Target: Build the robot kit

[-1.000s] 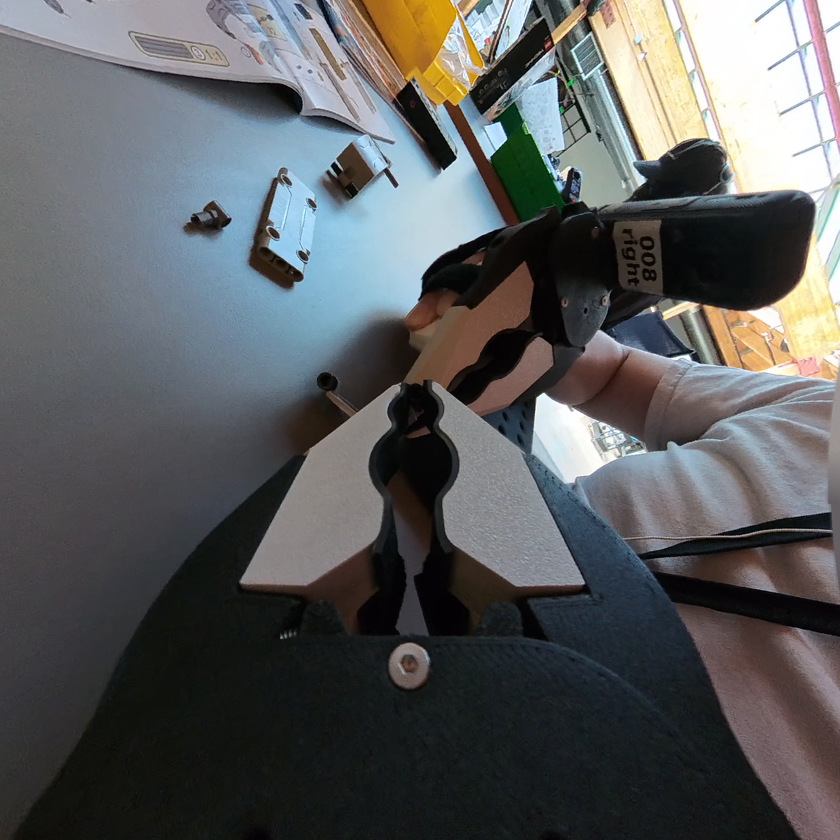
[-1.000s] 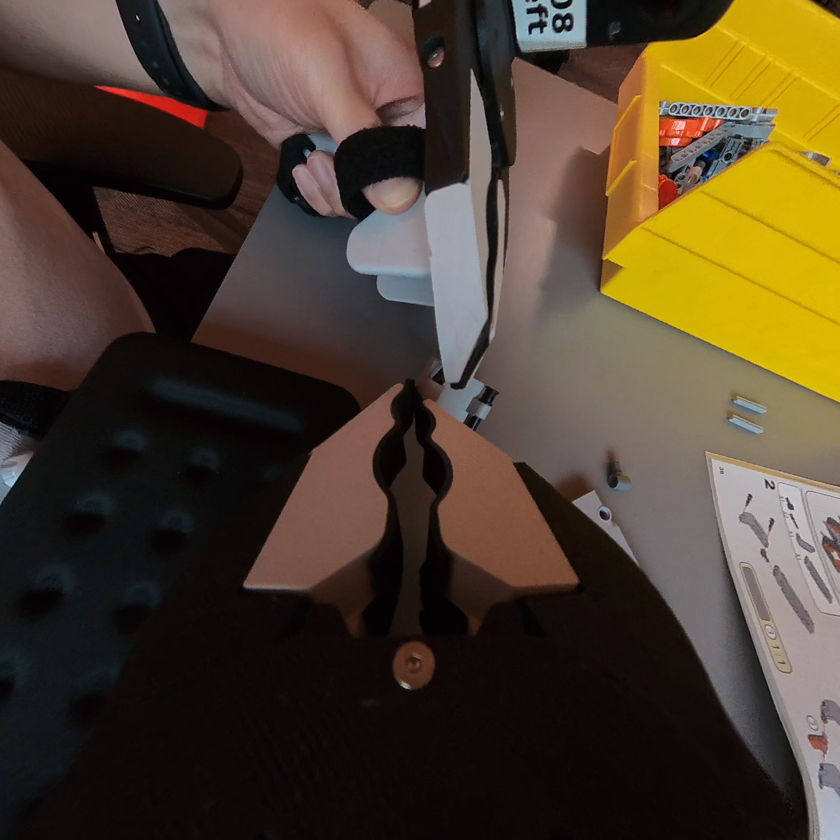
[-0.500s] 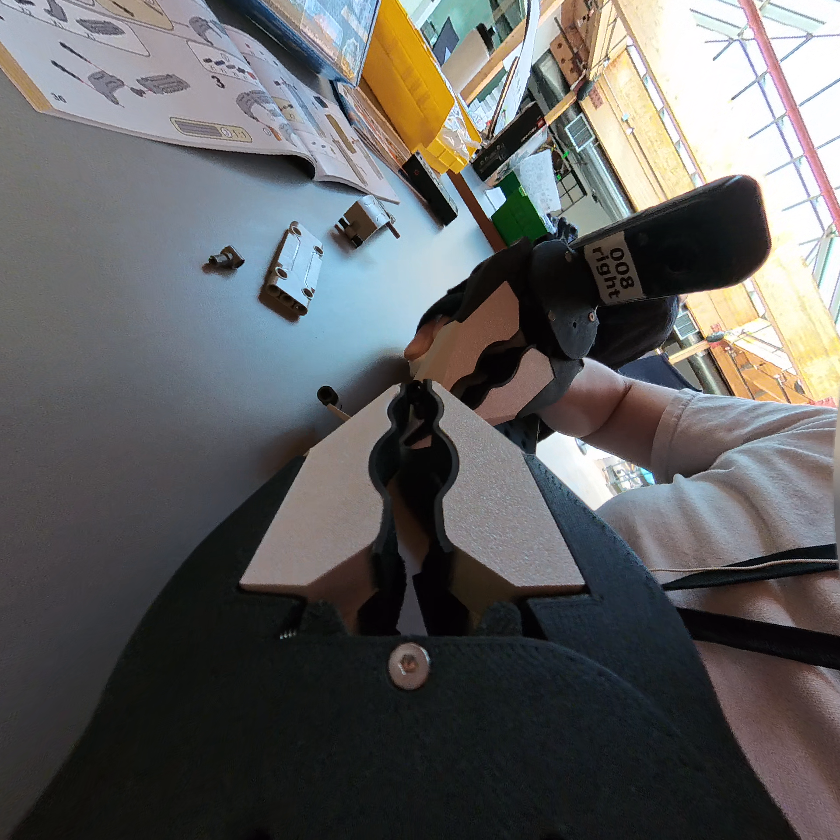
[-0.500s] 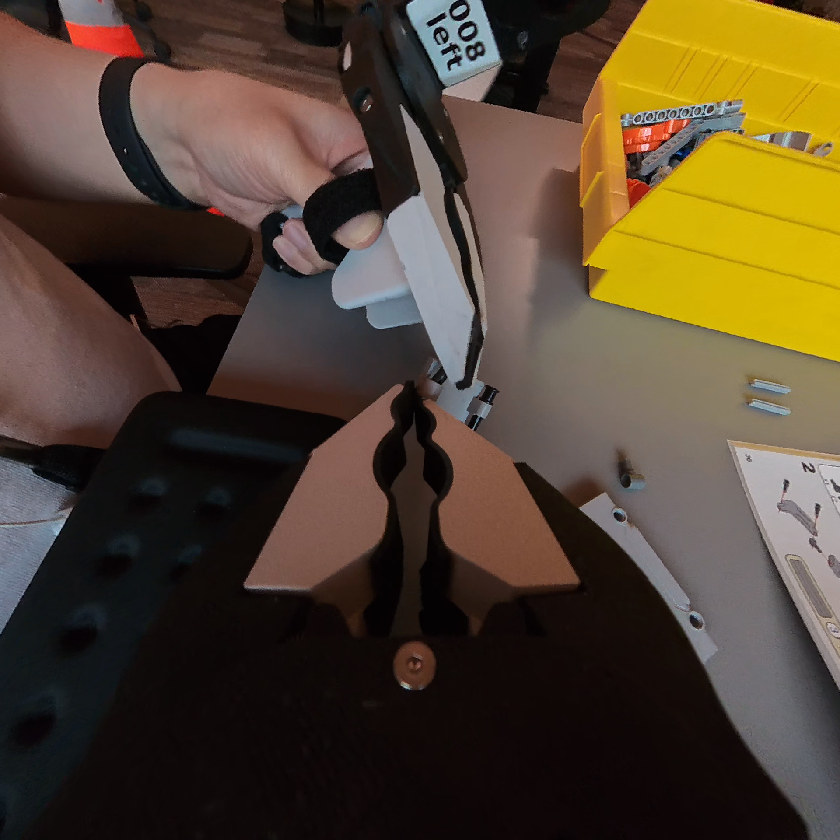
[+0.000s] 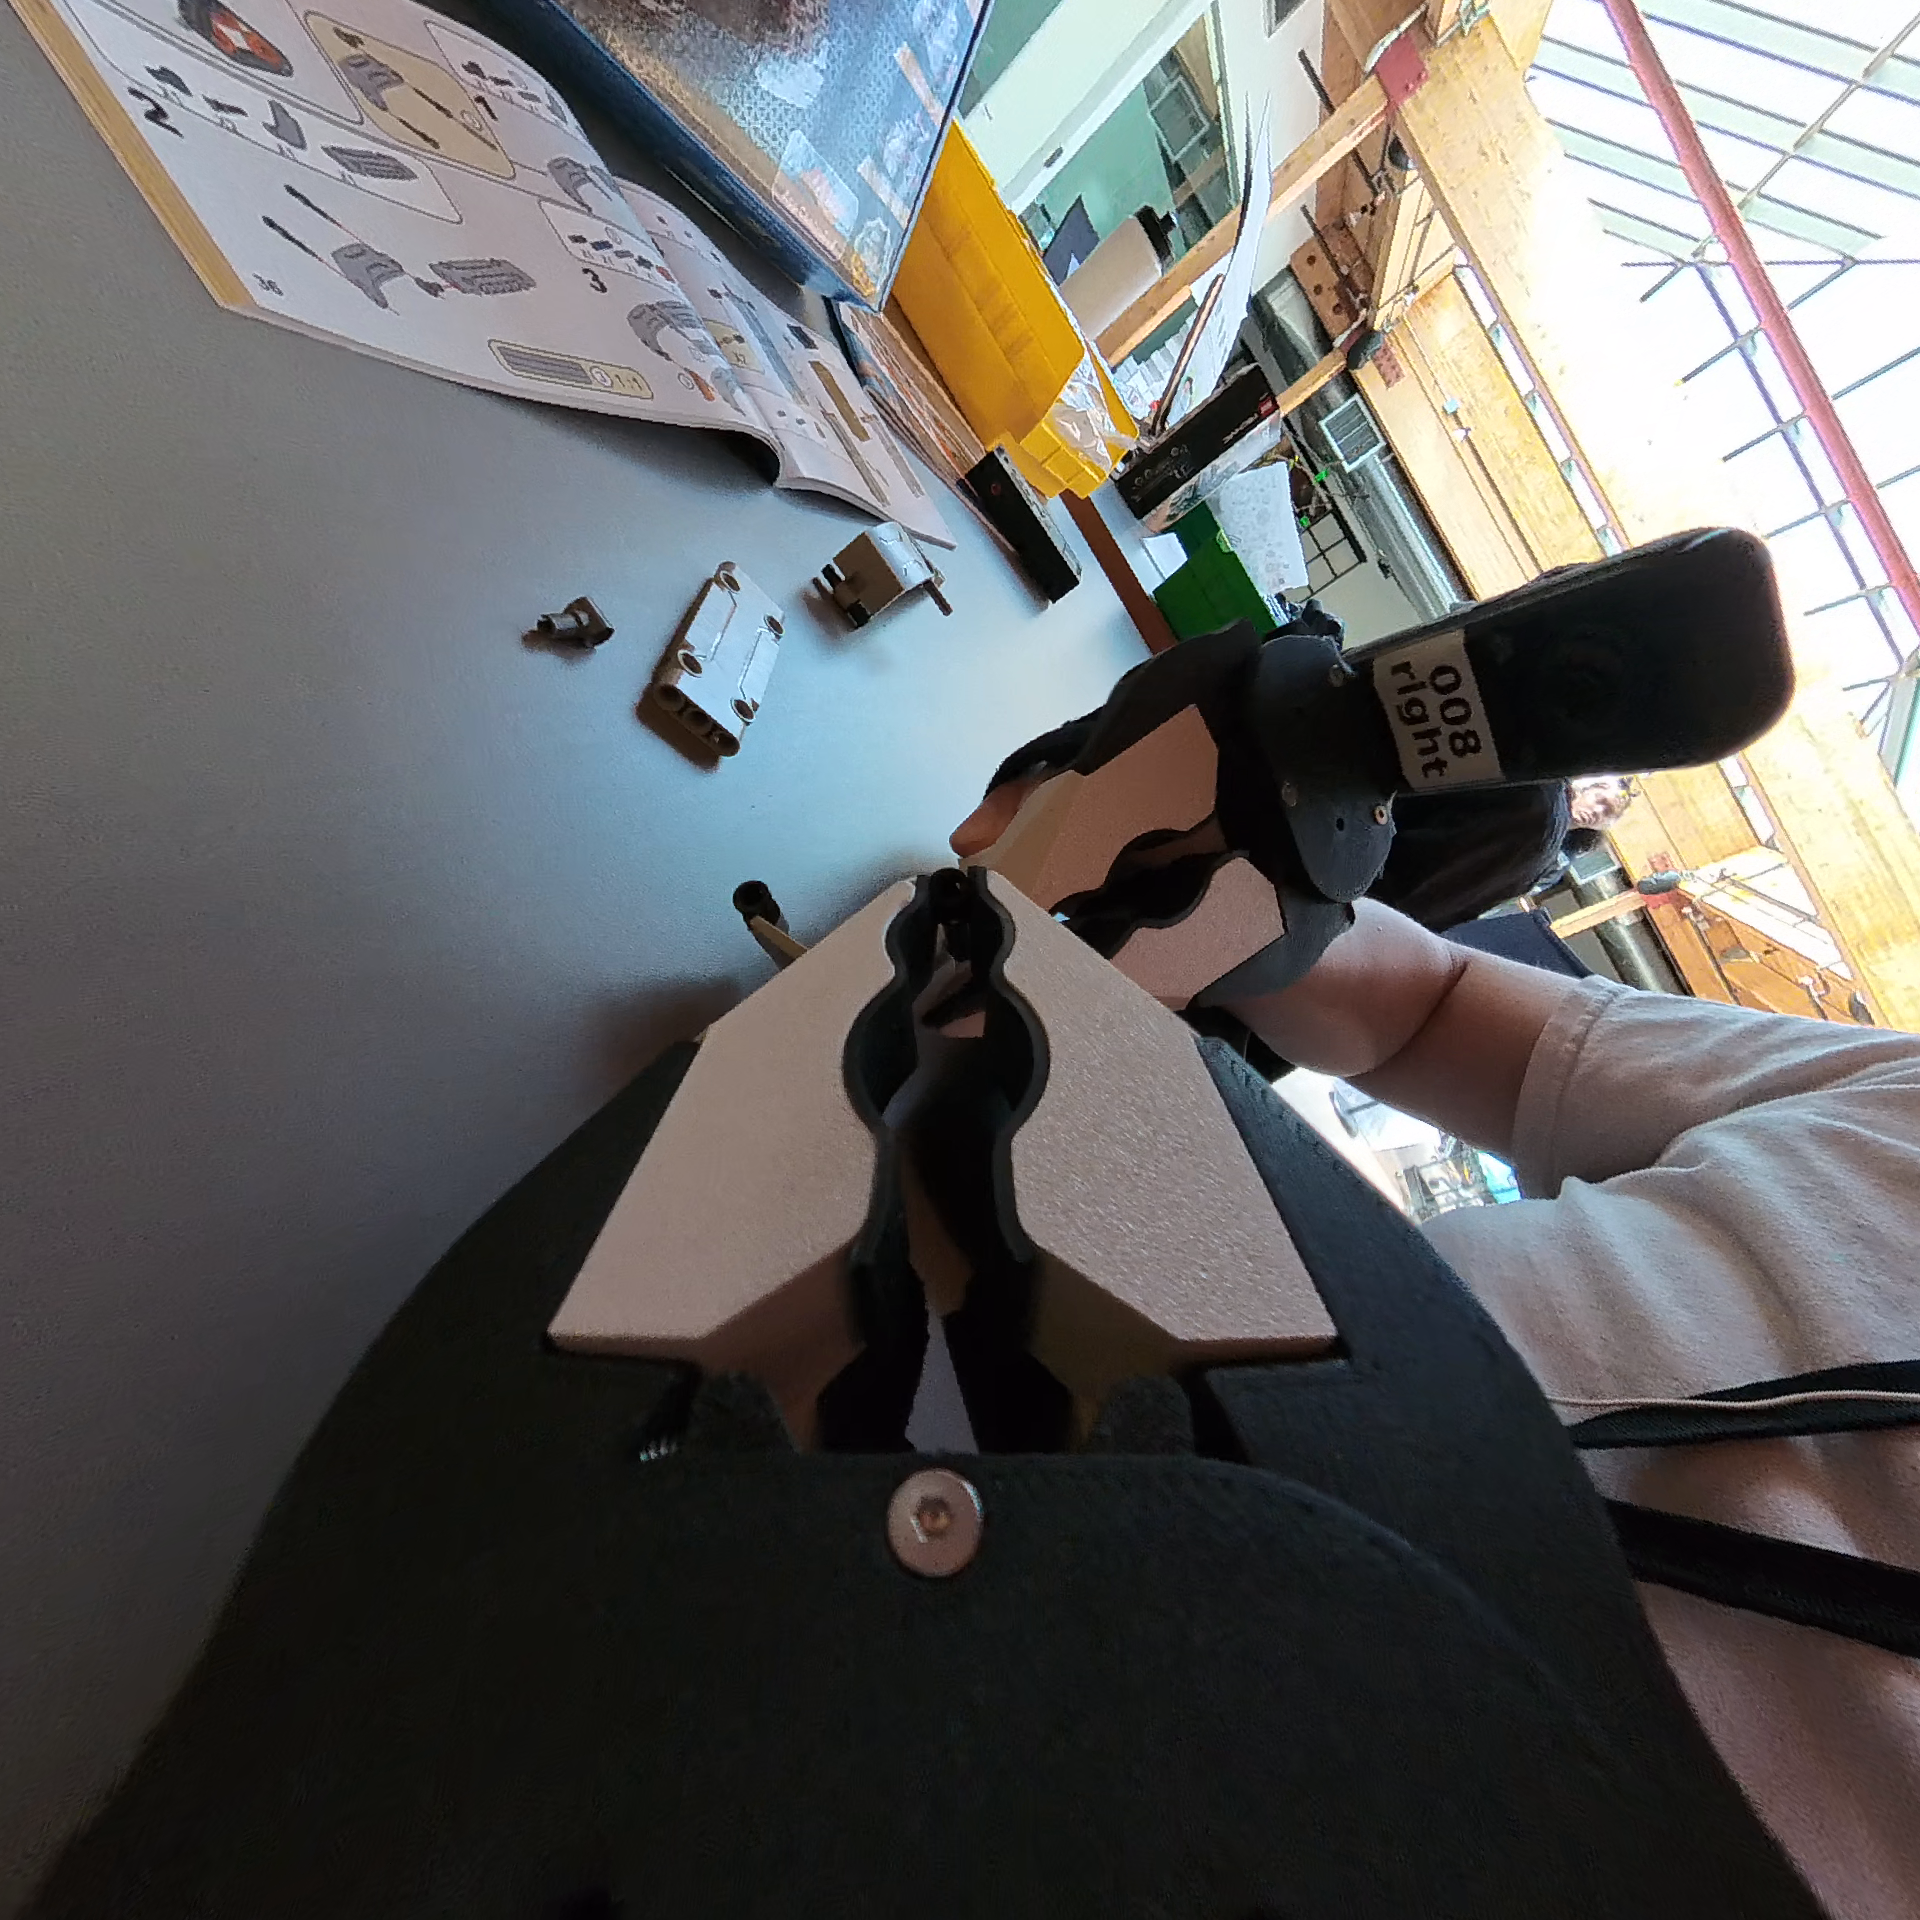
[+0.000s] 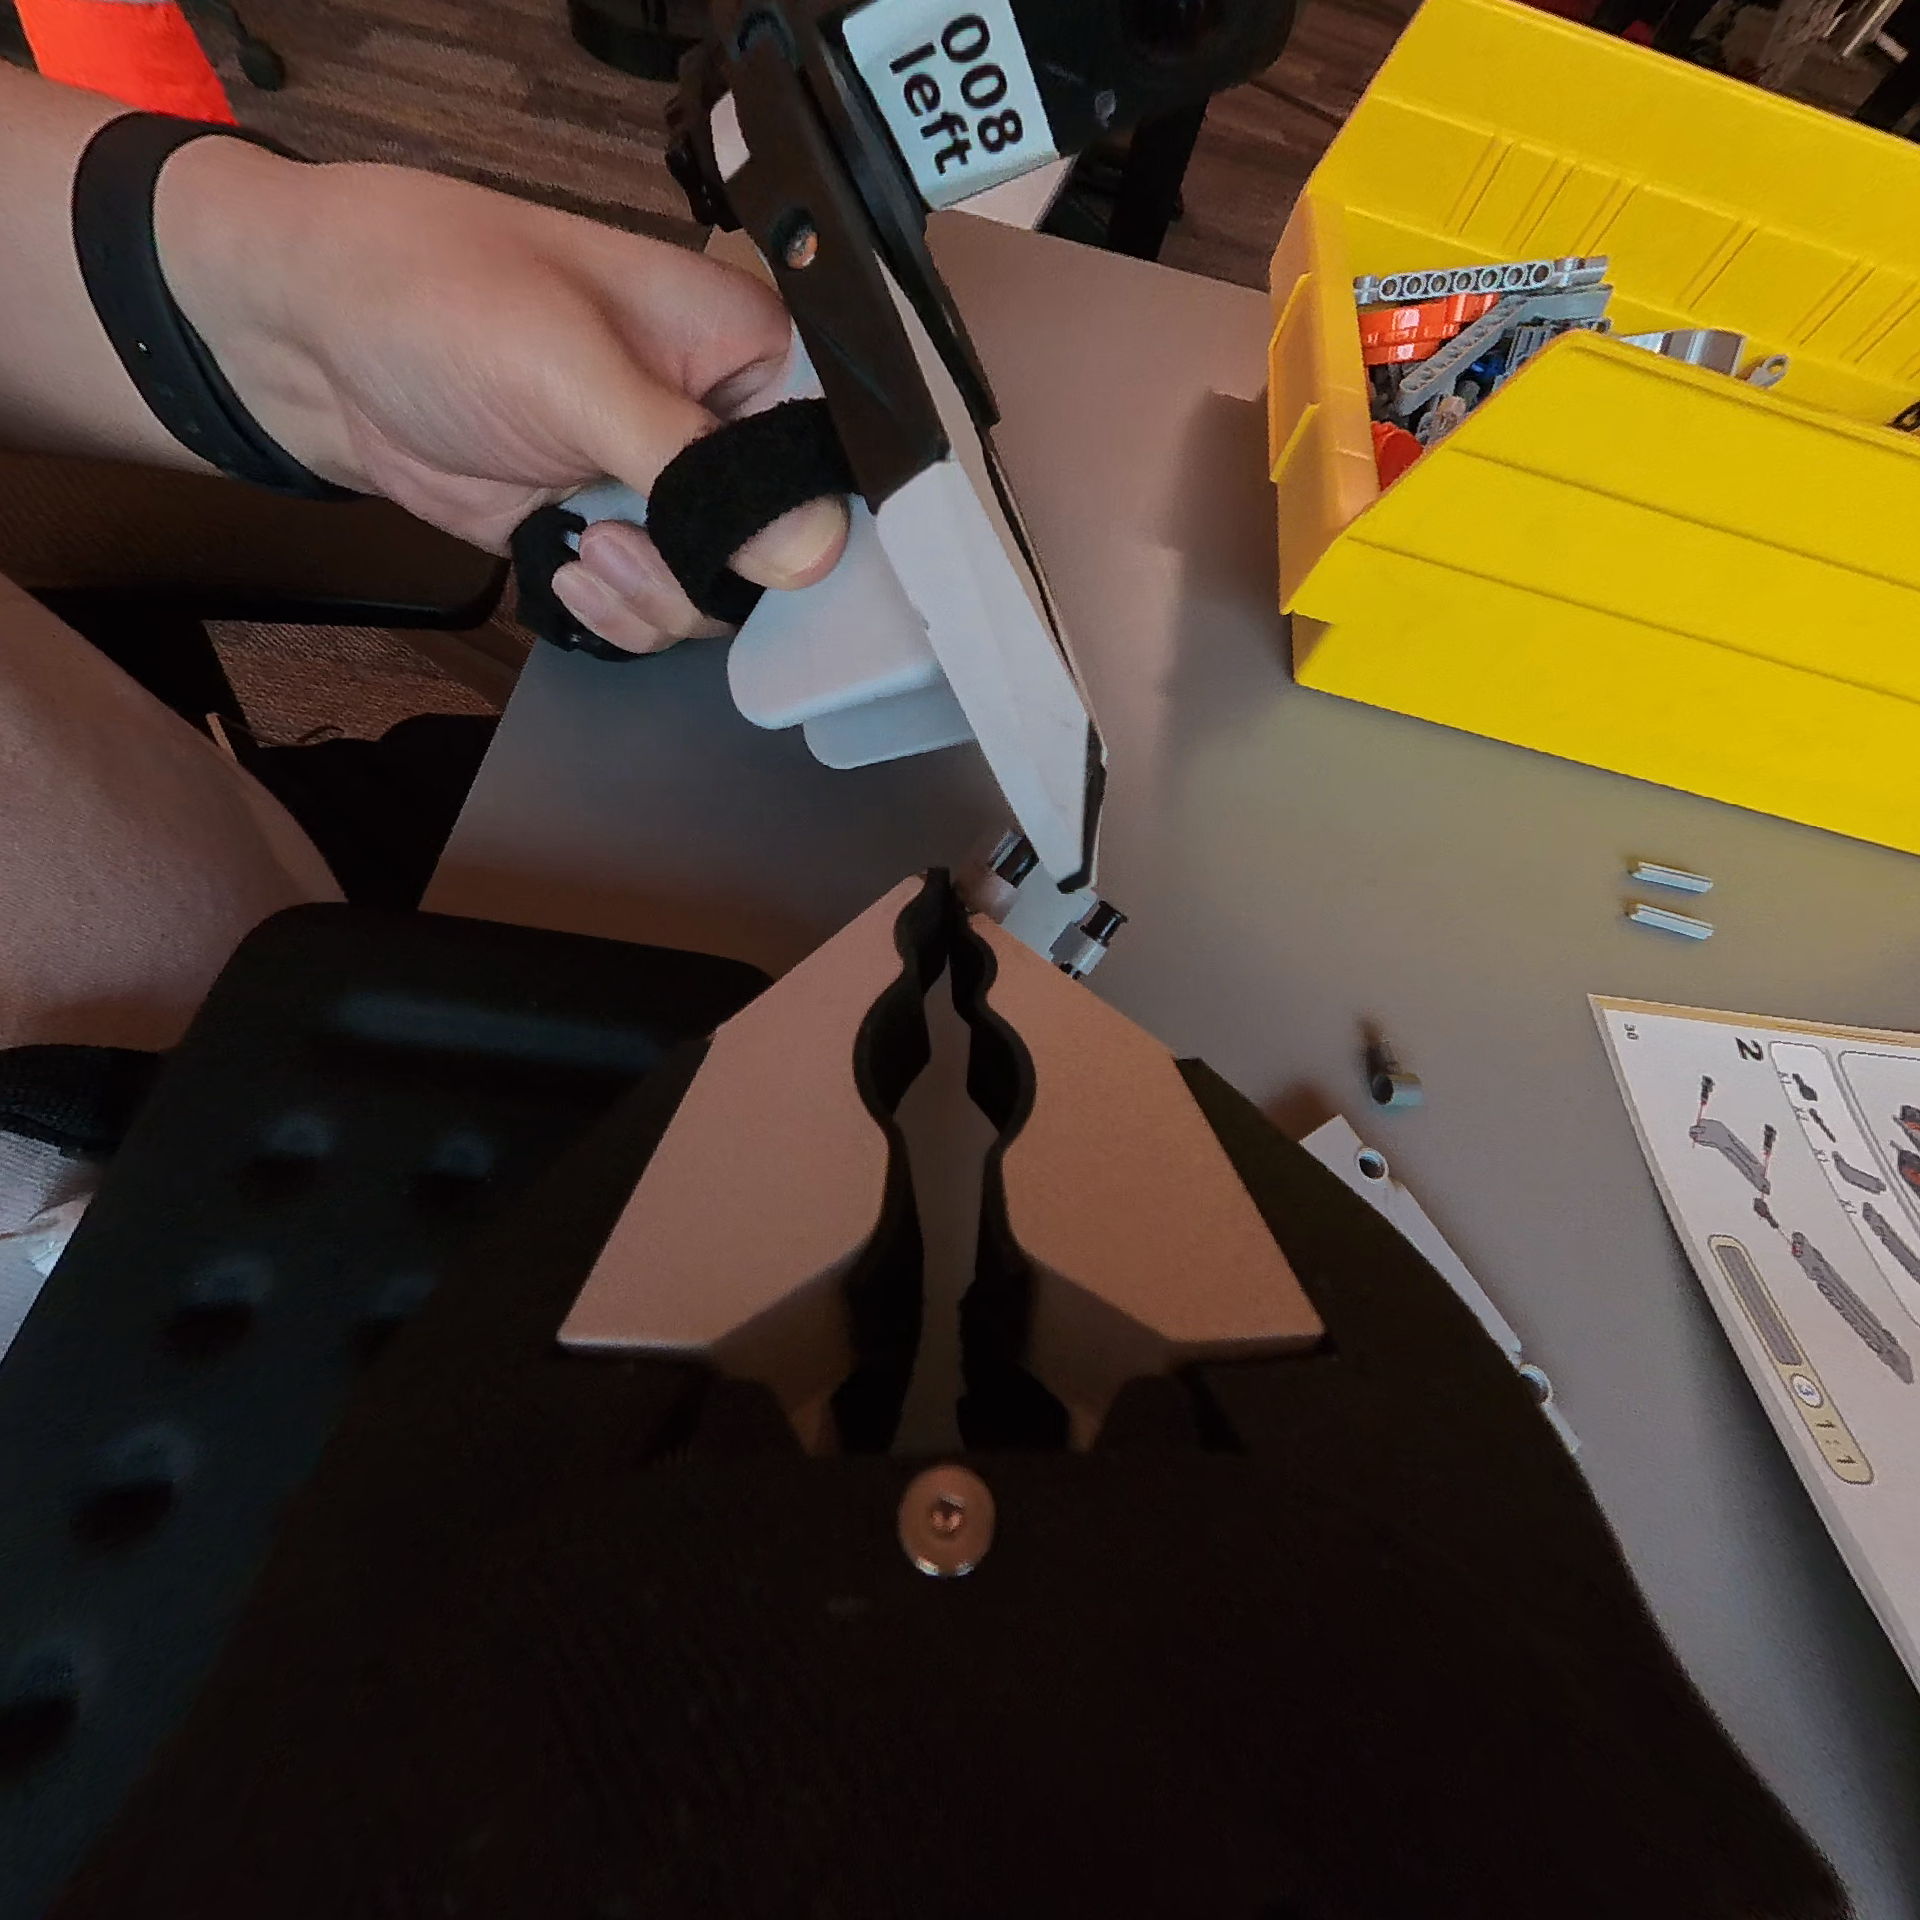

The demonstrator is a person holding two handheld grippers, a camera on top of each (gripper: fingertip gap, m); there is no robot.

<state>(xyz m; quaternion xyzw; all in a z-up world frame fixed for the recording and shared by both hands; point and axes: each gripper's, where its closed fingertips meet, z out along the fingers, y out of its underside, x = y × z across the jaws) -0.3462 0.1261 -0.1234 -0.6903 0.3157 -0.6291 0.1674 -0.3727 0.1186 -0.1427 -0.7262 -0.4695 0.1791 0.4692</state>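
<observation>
Left gripper [image 5: 951,894]: we see its jaws pinching a small grey piece with black pins [image 6: 1081,930] just above the desk [image 5: 260,935], near the desk's near edge.
Right gripper [image 6: 940,883]: its jaws are pressed together at the tips, right against that same piece; whether they grip part of it we cannot tell, as the tips hide the contact.
Hands: a left hand [image 6: 468,353] with a black wristband holds the left gripper; a right hand [image 5: 1340,987] in a pale sleeve holds the right one.
On the desk: a flat grey panel [image 5: 717,665], a small dark connector [image 5: 569,627] to its left, and a grey block assembly [image 5: 878,577] on its far side.
Farther off: an open instruction booklet [image 5: 436,239], and a yellow bin [image 6: 1610,540] of mixed parts.
By the bin: two short grey rods [image 6: 1668,899] lie side by side.
</observation>
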